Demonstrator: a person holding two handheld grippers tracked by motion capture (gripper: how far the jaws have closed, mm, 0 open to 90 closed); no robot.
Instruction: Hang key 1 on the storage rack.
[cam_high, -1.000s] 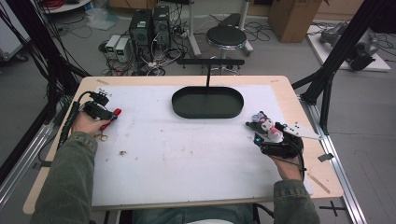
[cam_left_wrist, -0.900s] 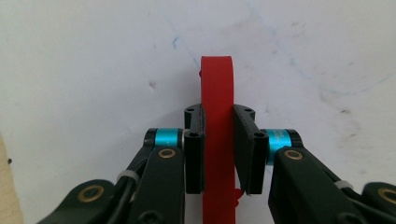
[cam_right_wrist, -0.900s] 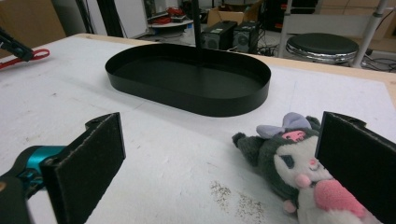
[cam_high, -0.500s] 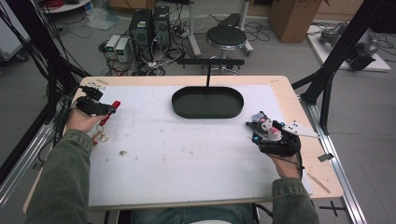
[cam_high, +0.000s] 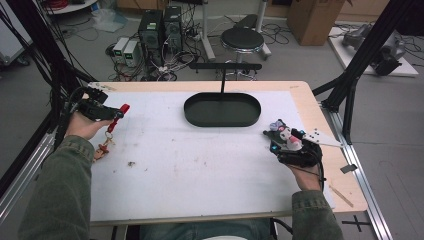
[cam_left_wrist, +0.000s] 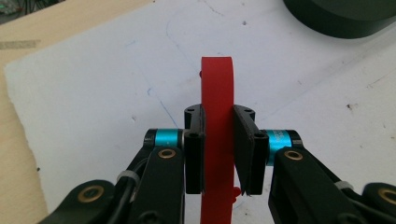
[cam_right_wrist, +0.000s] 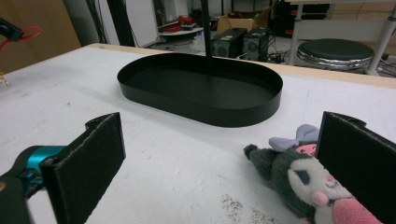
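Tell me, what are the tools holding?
Left tool pinches a red loop at its lower part. Right tool is open, holding nothing, beside a plush toy.

Olive-green sleeves (cam_high: 55, 195) are worn on both forearms. Each black gripper (cam_left_wrist: 218, 154) is fitted with flat black jaws, cyan collars (cam_left_wrist: 167, 137), brass pivot screws and trailing black cables.

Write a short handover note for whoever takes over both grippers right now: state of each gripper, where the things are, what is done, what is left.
Left gripper: shut on the red strap of a keychain, held above the table's left edge.
Right gripper: open, low over the table, with the plush toy lying between its jaws, not yet gripped.
Black tray: at the back middle, nothing in it.
Done: keychain picked up.
Left, probably: put the keychain in the tray, then grip and move the plush toy.
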